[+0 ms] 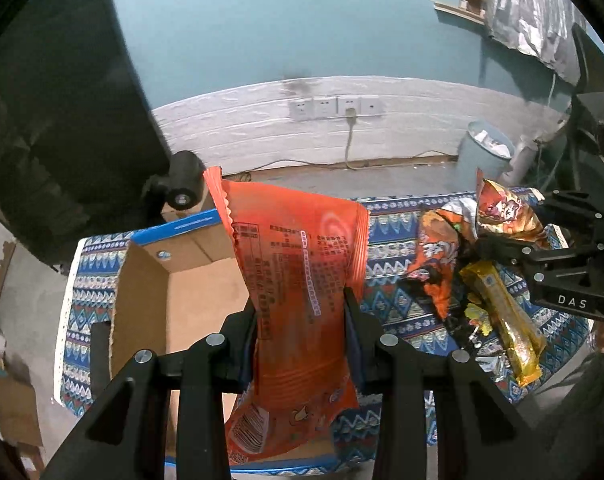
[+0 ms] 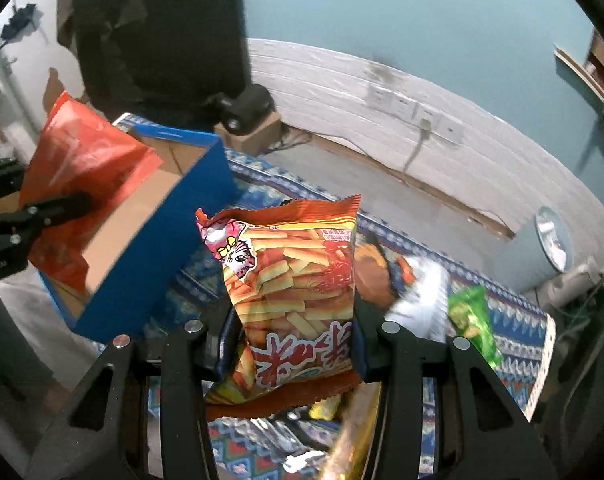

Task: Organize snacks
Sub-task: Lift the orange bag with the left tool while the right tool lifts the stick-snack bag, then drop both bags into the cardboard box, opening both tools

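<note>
My left gripper (image 1: 299,316) is shut on a plain orange snack packet (image 1: 297,264), held up above the open cardboard box (image 1: 189,280) with blue outer walls. In the right wrist view the same packet (image 2: 85,168) and the left gripper (image 2: 67,204) hang over that box (image 2: 157,248). My right gripper (image 2: 293,328) is shut on a fries-print orange packet (image 2: 297,280), lifted above the patterned cloth just right of the box. The left wrist view shows it too, the right gripper (image 1: 498,246) pinching that packet (image 1: 502,208). Several loose snacks lie on the cloth, among them a yellow bar (image 1: 502,316) and a green packet (image 2: 472,312).
A blue patterned cloth (image 1: 398,240) covers the low surface. A grey waste bin (image 1: 486,152) stands on the floor at the back right by a white wall panel with sockets (image 1: 334,108). A dark cabinet (image 1: 61,120) and a small black device (image 1: 185,184) stand at the left.
</note>
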{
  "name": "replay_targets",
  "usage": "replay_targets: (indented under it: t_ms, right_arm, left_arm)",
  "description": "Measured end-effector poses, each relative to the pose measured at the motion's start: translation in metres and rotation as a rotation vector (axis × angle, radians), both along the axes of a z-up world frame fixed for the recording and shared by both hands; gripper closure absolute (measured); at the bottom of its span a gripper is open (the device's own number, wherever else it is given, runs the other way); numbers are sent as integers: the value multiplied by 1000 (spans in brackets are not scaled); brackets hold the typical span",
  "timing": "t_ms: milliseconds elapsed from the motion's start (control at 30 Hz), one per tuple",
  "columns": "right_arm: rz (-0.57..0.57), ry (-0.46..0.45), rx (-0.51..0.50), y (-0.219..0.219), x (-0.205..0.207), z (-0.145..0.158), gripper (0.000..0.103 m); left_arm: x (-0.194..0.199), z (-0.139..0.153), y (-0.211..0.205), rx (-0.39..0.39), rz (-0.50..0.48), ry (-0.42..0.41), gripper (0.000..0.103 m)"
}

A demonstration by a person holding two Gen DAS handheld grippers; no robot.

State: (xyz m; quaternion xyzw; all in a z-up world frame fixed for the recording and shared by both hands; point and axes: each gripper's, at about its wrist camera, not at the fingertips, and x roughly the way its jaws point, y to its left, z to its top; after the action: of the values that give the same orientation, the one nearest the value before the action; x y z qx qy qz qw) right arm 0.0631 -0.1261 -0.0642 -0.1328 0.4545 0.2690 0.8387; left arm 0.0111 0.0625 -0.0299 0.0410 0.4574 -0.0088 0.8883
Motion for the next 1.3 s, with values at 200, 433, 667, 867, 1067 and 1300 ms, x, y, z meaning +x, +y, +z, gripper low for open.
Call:
replay_targets:
  t_ms: [200, 433, 667, 867, 1067, 1300]
  right_arm:
    - [57, -2, 17, 40, -1, 5, 59]
    - [137, -11, 30, 92, 0, 5, 58]
    - [224, 7, 37, 144, 2, -3, 58]
    - [283, 51, 50, 185, -1, -14, 58]
    - [326, 99, 30, 210, -7, -32, 58]
    - [328, 122, 14, 213, -11, -40, 40]
  left_arm:
    - [-5, -3, 29, 0, 50, 0, 66]
    - [-11, -18, 71, 5, 123, 22, 66]
    - [-18, -29, 106, 42, 195, 31, 66]
    - [-22, -46, 134, 16, 239, 76, 66]
    - [-24, -54, 147, 6, 267, 96, 66]
    - [-22, -52, 145, 16, 281, 107, 34]
